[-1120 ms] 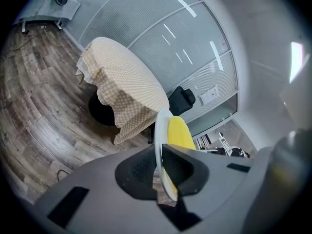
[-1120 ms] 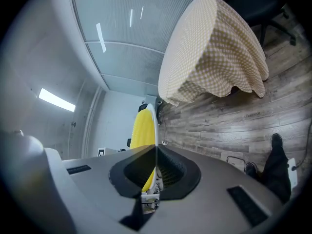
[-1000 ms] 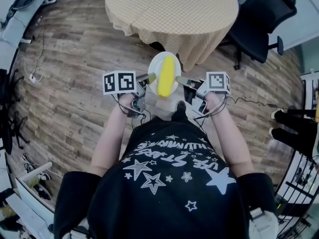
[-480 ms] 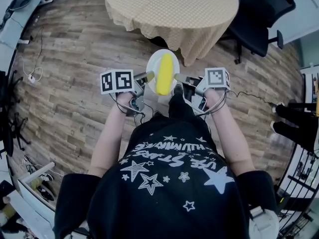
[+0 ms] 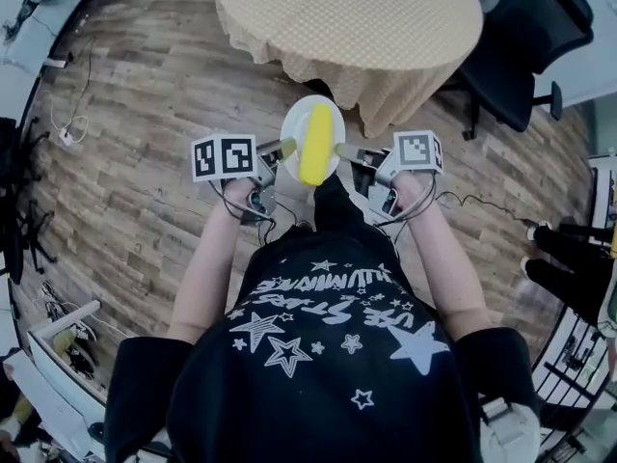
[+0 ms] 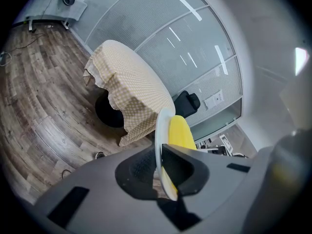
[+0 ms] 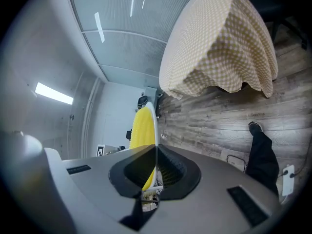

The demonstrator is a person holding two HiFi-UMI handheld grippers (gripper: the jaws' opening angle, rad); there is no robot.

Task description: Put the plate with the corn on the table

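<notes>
Two handheld grippers carry one round white plate (image 5: 293,129) between them, above the wood-plank floor (image 5: 135,172) and in front of the person's black star-printed T-shirt (image 5: 328,355). The left gripper (image 5: 285,148) meets the plate at its left rim, and the right gripper (image 5: 345,150) meets it at the opposite rim. A marker cube sits on each gripper.

In the left gripper view the jaws are drawn in on the plate's thin edge, with only the thickness of the rim between them. The right gripper view shows the same narrow pinch on the other side. Each gripper therefore has hold of the plate alone and of nothing else.

A yellow cob of corn (image 5: 317,143) lies lengthwise across the middle of the plate, pointing from the person toward the round desk draped in a beige checked cloth (image 5: 347,17). The corn rests on the plate and is clear of both pairs of jaws.

The plate hangs just short of the hanging hem of the cloth, not over the desk top (its height against the desk cannot be judged from above). A black office chair (image 5: 525,41) stands at the desk's right side.
</notes>
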